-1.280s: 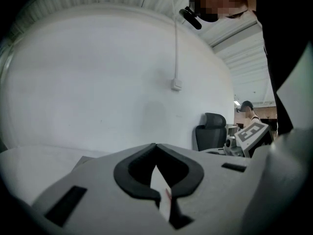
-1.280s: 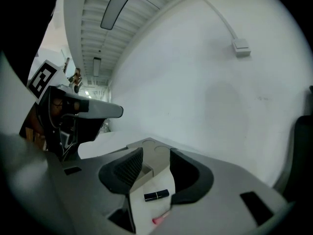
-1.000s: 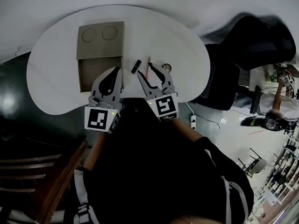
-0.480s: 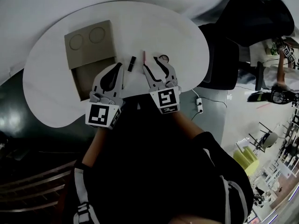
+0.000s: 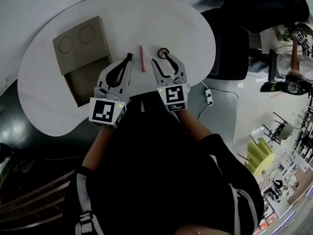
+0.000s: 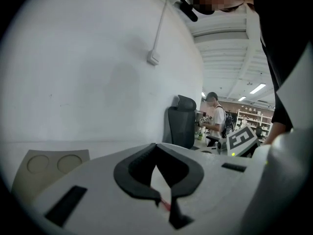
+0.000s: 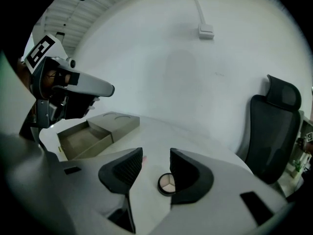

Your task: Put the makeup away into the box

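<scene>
We see the white counter, with the open brown box at upper left. Our left gripper is pinched closed. Our right gripper gapes wide. The pink stick and the small round makeup lie mid-frame, outside the box.

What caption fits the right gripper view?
Open right gripper lined up on a round makeup compact, open cardboard box beyond.

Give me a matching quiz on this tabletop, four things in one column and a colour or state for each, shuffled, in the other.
1 box
2 makeup stick
3 round compact
4 right gripper

A jaws apart
B pink
C brown, drawer slid open
D black rim, pale shades inside

Pairs: 1-C, 2-B, 3-D, 4-A
</scene>
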